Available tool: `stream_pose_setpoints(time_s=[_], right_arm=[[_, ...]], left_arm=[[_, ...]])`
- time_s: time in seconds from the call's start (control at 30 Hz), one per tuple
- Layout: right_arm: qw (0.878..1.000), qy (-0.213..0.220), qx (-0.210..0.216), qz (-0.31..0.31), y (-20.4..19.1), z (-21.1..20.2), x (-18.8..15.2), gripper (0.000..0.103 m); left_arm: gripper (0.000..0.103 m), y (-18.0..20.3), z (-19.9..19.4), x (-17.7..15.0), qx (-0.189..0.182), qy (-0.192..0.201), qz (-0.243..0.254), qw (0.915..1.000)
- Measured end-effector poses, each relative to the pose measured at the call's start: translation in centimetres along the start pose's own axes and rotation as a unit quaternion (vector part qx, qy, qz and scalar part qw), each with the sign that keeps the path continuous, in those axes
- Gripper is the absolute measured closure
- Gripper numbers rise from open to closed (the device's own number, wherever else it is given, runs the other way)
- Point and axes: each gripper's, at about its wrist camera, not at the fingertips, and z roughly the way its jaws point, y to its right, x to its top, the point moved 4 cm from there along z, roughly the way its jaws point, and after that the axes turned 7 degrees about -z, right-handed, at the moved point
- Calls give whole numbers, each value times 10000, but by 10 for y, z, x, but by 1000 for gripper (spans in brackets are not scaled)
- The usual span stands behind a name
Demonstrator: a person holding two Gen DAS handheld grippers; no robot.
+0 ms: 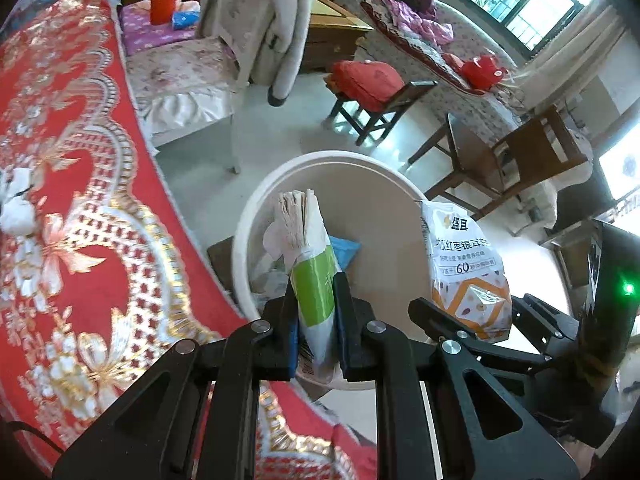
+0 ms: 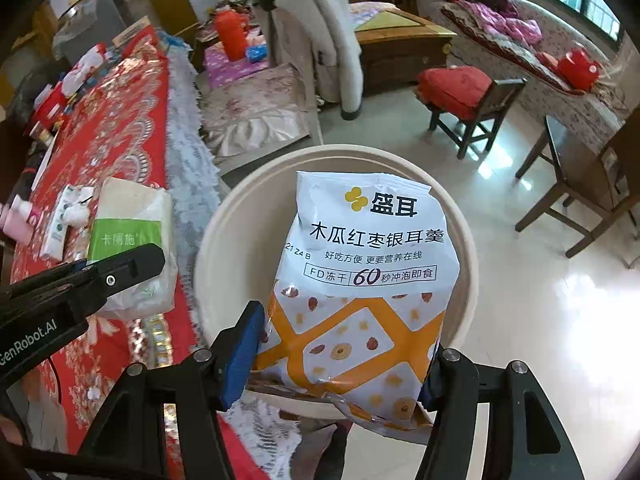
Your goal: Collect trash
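My left gripper (image 1: 316,300) is shut on a green-and-white tissue pack (image 1: 310,264), held upright over the near rim of a round beige bin (image 1: 320,160). Some trash, including a blue wrapper (image 1: 345,249), lies inside the bin. My right gripper (image 2: 340,356) is shut on a white-and-orange snack bag (image 2: 360,280), which hangs above the bin (image 2: 224,216). In the right wrist view the left gripper (image 2: 152,264) shows at the left with the tissue pack (image 2: 132,232). In the left wrist view the snack bag (image 1: 468,272) and right gripper (image 1: 472,320) sit to the right.
A table with a red and gold cloth (image 1: 72,200) runs along the left, with crumpled white tissues (image 1: 16,208) and small bottles (image 2: 20,220) on it. Wooden chairs (image 1: 516,164), a stool with a red cushion (image 1: 368,80) and a covered chair (image 1: 188,76) stand on the shiny floor.
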Motion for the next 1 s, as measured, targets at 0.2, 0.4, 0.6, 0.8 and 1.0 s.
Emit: stream_pose_setpoints(time_s=[0.2, 0.4, 0.6, 0.8, 1.0], right_arm=[[9997, -127, -5, 193, 19, 10, 0, 41], [9989, -288, 10, 369, 30, 21, -1, 39], [9988, -358, -2, 343, 29, 27, 0, 38], [9979, -396, 35, 520, 31, 28, 1, 33], [9981, -395, 10, 465, 28, 26, 2, 33]], left_arm=[[89, 7, 17, -1, -180, -188, -21, 9997], [88, 7, 22, -2, -177, -257, -36, 9995], [74, 4, 22, -1, -250, -296, -79, 9992], [59, 1, 16, -3, -305, -253, -113, 9991], [59, -9, 7, -5, -210, -206, -219, 9993]])
